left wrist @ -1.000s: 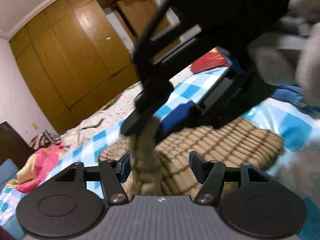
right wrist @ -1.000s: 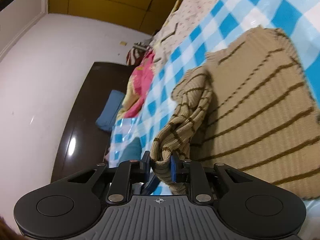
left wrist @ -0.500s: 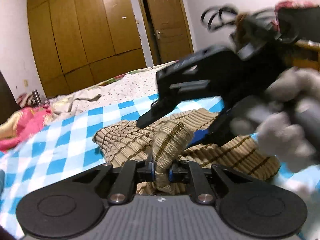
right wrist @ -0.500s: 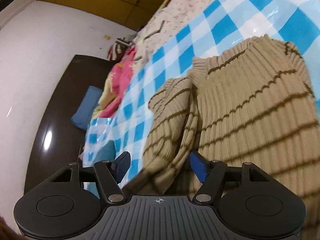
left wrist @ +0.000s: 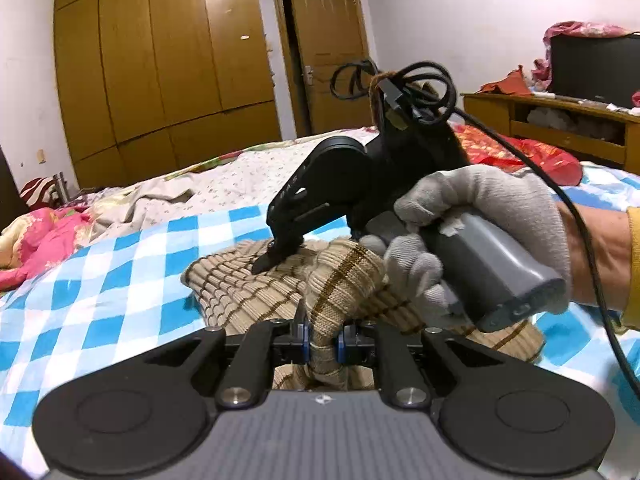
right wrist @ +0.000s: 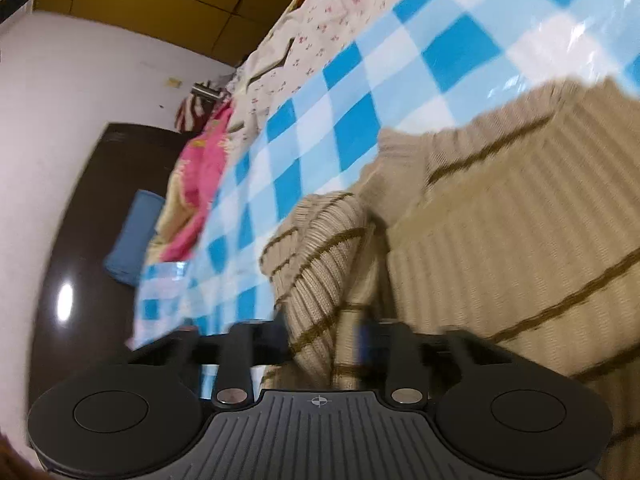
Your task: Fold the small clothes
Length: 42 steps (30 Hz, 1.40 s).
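Observation:
A beige ribbed sweater (left wrist: pixel 240 292) with brown stripes lies bunched on the blue-and-white checked cloth (left wrist: pixel 100 280) of a bed. My left gripper (left wrist: pixel 322 346) is shut on a raised fold of its sleeve, and the fabric bulges up between the blue pads. A gloved hand (left wrist: pixel 480 200) holds my right gripper (left wrist: pixel 264 264), which points down onto the sweater just behind that fold. In the blurred right wrist view the right gripper (right wrist: pixel 324 340) has its jaws closing on a striped fold of the sweater (right wrist: pixel 500 240), and the knit fills the gap between them.
A pink quilt (left wrist: pixel 32 248) and a flowered sheet (left wrist: pixel 248 176) lie beyond the checked cloth. Wooden wardrobes (left wrist: pixel 160 60) and a door (left wrist: pixel 328 48) stand behind the bed. A low wooden cabinet (left wrist: pixel 560 120) is at the right. A dark headboard (right wrist: pixel 80 240) stands by the wall.
My left gripper closed on the sleeve fold that the right gripper had held up. The right gripper let go, opened wide, slid along the sweater and has closed again on another fold.

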Available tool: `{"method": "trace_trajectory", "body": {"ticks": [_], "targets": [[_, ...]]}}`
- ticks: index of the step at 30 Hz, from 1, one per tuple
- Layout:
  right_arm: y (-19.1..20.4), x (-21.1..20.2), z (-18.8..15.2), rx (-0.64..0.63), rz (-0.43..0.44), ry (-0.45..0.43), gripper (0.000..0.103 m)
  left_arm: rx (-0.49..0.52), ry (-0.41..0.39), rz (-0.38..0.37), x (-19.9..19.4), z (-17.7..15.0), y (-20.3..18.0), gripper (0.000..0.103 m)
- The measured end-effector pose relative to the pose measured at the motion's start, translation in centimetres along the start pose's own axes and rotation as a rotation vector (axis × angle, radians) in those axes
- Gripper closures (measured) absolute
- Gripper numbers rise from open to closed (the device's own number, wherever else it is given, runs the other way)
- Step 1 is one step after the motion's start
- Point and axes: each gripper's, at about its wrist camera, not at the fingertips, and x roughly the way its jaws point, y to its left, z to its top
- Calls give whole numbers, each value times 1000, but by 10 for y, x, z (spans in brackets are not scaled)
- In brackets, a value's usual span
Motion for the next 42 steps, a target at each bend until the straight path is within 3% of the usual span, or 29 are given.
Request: {"method": "trace_trajectory", "body": {"ticks": [3, 7, 11, 17, 24, 29, 34, 38, 42], "targets": [[10, -28, 0, -83, -32, -47, 83, 26, -31, -33, -2, 10, -13, 80], [16, -76, 14, -139, -14, -109, 83, 90, -83, -82, -2, 24, -41, 80], [4, -113, 24, -176, -72, -179, 83, 121, -62, -139, 13, 29, -66, 80], [-54, -112, 19, -160, -265, -159, 83, 176, 41, -198, 43, 12, -97, 80], [-66, -114, 13, -169, -249, -180, 82, 207, 88, -213, 48, -3, -102, 80], [-75, -116, 16, -96, -202, -193, 77, 197, 112, -210, 52, -8, -101, 79], [-63, -110, 18, -156, -278, -220, 77, 190, 105, -217, 45, -8, -110, 77], [-60, -113, 17, -172, -300, -211, 77, 164, 118, -247, 31, -6, -112, 61], [-54, -128, 14, -216, -348, -240, 71, 156, 118, -268, 17, -7, -112, 60]]}}
